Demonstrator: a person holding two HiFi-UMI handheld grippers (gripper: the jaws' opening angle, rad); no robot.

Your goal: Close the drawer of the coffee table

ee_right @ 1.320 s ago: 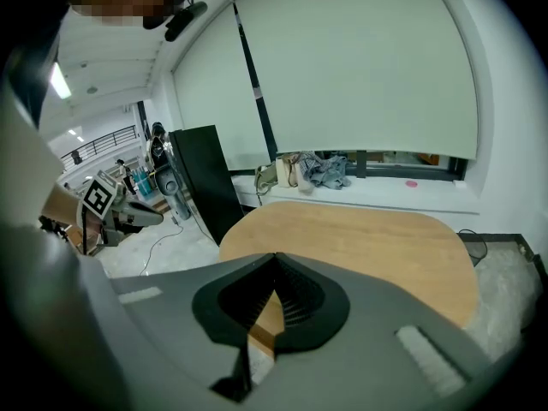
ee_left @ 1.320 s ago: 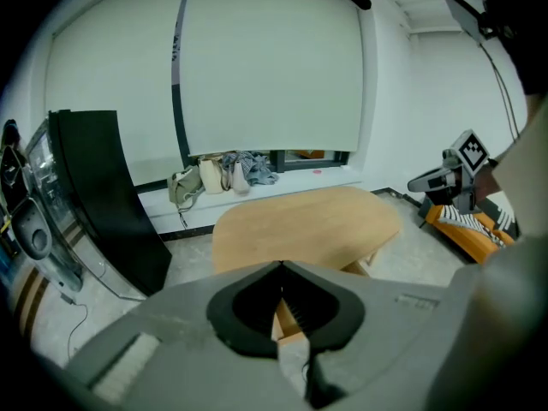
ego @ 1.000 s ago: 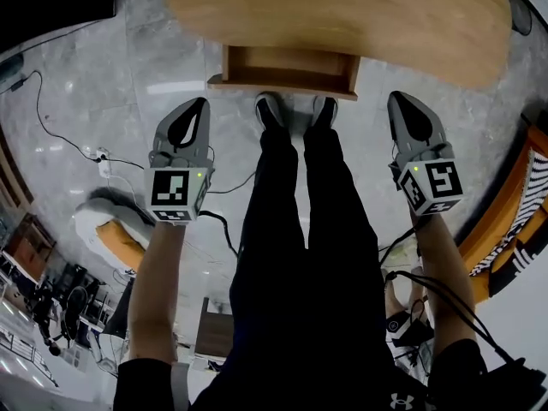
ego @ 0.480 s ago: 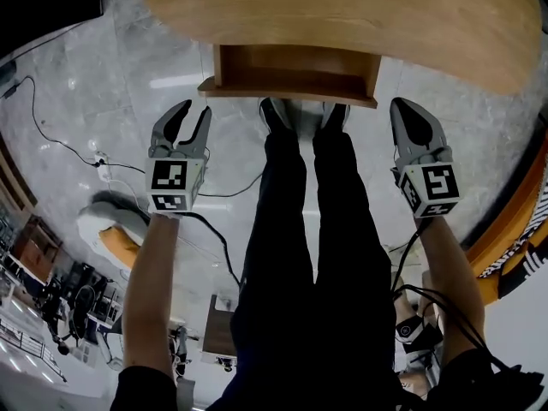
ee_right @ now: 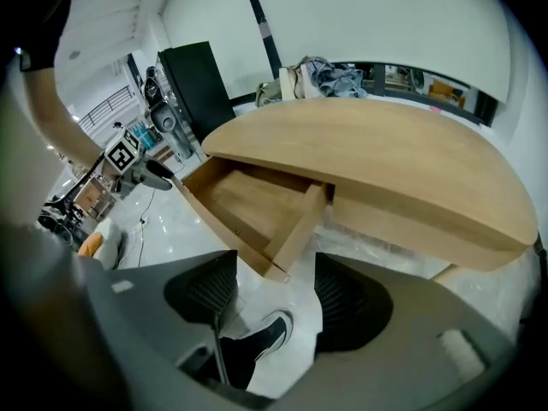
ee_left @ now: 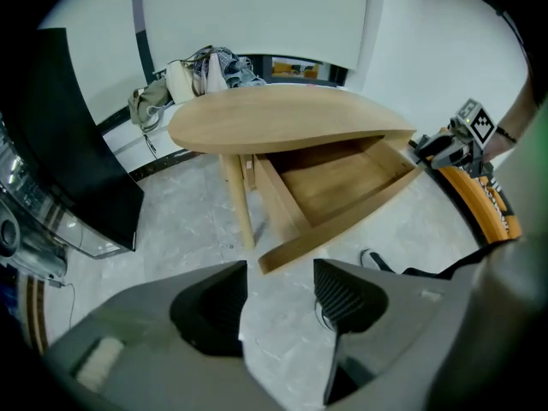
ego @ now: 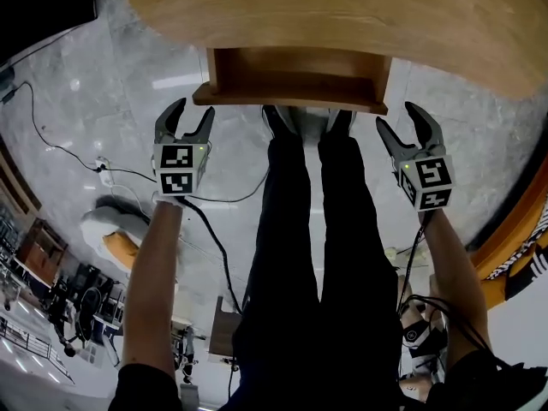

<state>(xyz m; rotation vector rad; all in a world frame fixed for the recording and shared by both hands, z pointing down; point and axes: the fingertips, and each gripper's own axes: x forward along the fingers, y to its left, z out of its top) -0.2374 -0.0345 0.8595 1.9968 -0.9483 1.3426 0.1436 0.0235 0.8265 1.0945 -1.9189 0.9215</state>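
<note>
The coffee table (ego: 325,15) has an oval wooden top, and its drawer (ego: 295,80) stands pulled out toward me, empty inside. My left gripper (ego: 193,111) hangs just off the drawer's left front corner, and my right gripper (ego: 399,120) just off the right front corner. Neither touches the wood. The jaws of both are opening, with nothing between them. The left gripper view shows the drawer (ee_left: 334,191) beyond the spread jaws (ee_left: 281,272). In the right gripper view the drawer (ee_right: 248,199) lies ahead of the jaws (ee_right: 276,272), with only floor and a shoe in the gap.
My legs and shoes (ego: 300,122) stand right in front of the drawer. Cables (ego: 60,135) run over the grey marble floor at the left. A black cabinet (ee_left: 77,152) stands left of the table. An orange striped object (ego: 522,247) lies at the right.
Both grippers have sunk toward the drawer's front corners. Both jaws went from shut to spread, the left before the right. The table and drawer now look larger and nearer.
</note>
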